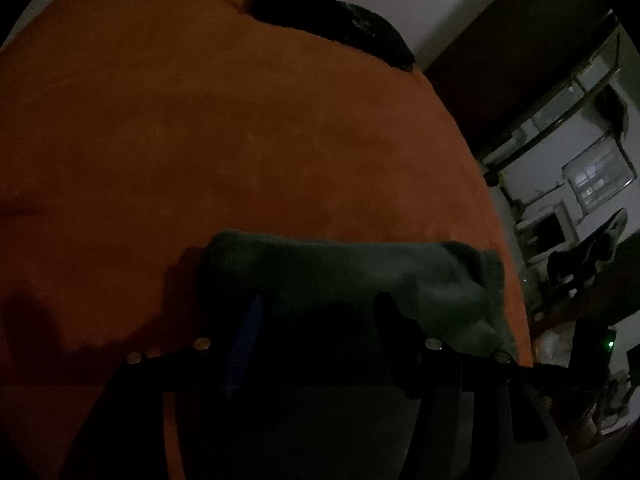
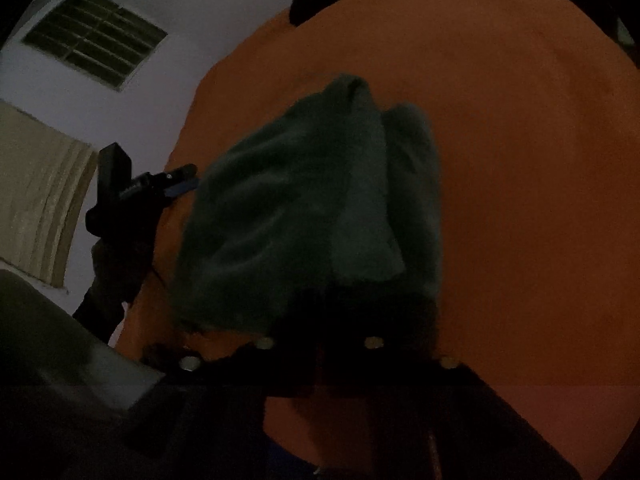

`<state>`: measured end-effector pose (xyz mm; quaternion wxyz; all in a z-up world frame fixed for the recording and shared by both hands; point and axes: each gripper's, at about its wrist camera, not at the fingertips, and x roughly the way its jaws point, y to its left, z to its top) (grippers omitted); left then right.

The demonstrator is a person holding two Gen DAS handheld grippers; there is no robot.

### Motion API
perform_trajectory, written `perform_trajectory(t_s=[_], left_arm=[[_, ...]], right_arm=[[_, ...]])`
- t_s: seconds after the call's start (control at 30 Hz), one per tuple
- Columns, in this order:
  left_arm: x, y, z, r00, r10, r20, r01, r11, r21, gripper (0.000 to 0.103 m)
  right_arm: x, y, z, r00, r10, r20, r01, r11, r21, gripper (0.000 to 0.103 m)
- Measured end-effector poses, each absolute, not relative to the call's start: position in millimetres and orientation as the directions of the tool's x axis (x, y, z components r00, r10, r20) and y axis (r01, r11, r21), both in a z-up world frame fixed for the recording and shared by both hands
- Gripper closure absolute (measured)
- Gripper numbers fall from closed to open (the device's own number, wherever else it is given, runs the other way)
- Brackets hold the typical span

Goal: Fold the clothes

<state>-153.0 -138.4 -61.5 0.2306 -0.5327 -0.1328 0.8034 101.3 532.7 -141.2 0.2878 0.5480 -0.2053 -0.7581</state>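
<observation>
One dark green fleece garment (image 1: 352, 280) is lying bunched on the orange bedspread (image 1: 200, 120), well apart from the black bundle (image 1: 332, 20) at the bedspread's far edge. We are judging it soft, light and limp, likely to sag and slide off its own folds, so a pinch at a corner or hem near us looks best. We are holding the left gripper (image 1: 316, 344) with its jaws spread over the garment's near edge. The right gripper (image 2: 320, 320) is buried in shadow against the garment; we cannot tell whether it is pinching the fleece.
</observation>
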Motion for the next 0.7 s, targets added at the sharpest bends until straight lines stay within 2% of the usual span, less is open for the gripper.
perform_trajectory(t_s=[0.03, 0.1, 0.13, 0.17, 0.33, 0.5, 0.6, 0.63, 0.7], left_arm=[[-153.7, -139.7, -62.2, -0.322, 0.516, -0.794, -0.226, -0.856, -0.464, 0.044], [-155.3, -141.9, -63.5, -0.314, 0.522, -0.793, -0.222, -0.852, -0.474, 0.044], [-156.4, -142.1, -62.4, -0.315, 0.522, -0.793, -0.227, -0.853, -0.471, 0.044], [-157.5, -142.3, -61.4, -0.317, 0.521, -0.793, -0.232, -0.853, -0.468, 0.044], [-155.3, -141.5, -57.0, -0.348, 0.509, -0.787, -0.256, -0.860, -0.442, 0.044], [-162.4, -139.2, -66.2, -0.335, 0.497, -0.801, -0.255, -0.866, -0.430, 0.043], [-164.4, -143.0, -62.7, -0.333, 0.496, -0.802, -0.261, -0.866, -0.427, 0.043], [-164.5, -144.8, -61.0, -0.334, 0.496, -0.802, -0.263, -0.866, -0.426, 0.043], [-164.2, -149.3, -56.5, -0.343, 0.500, -0.795, -0.261, -0.864, -0.430, 0.043]], right_arm=[[96.9, 532.9, -144.1, -0.223, -0.682, -0.696, 0.217, -0.731, 0.647, 0.070], [88.1, 533.2, -150.0, -0.202, -0.722, -0.662, 0.227, -0.692, 0.685, 0.070], [86.3, 531.2, -151.8, -0.202, -0.723, -0.660, 0.230, -0.691, 0.686, 0.092], [84.6, 529.1, -153.6, -0.203, -0.724, -0.659, 0.233, -0.690, 0.685, 0.099], [108.5, 564.6, -131.0, -0.302, -0.728, -0.616, 0.190, -0.679, 0.709, 0.099], [111.1, 579.4, -174.6, -0.270, -0.699, -0.662, 0.077, -0.701, 0.709, 0.099], [105.9, 583.4, -176.6, -0.241, -0.692, -0.680, 0.085, -0.713, 0.696, 0.094], [103.9, 584.2, -172.6, -0.241, -0.682, -0.690, 0.095, -0.724, 0.683, 0.085], [100.1, 585.7, -164.6, -0.240, -0.662, -0.710, 0.115, -0.746, 0.656, 0.074]])
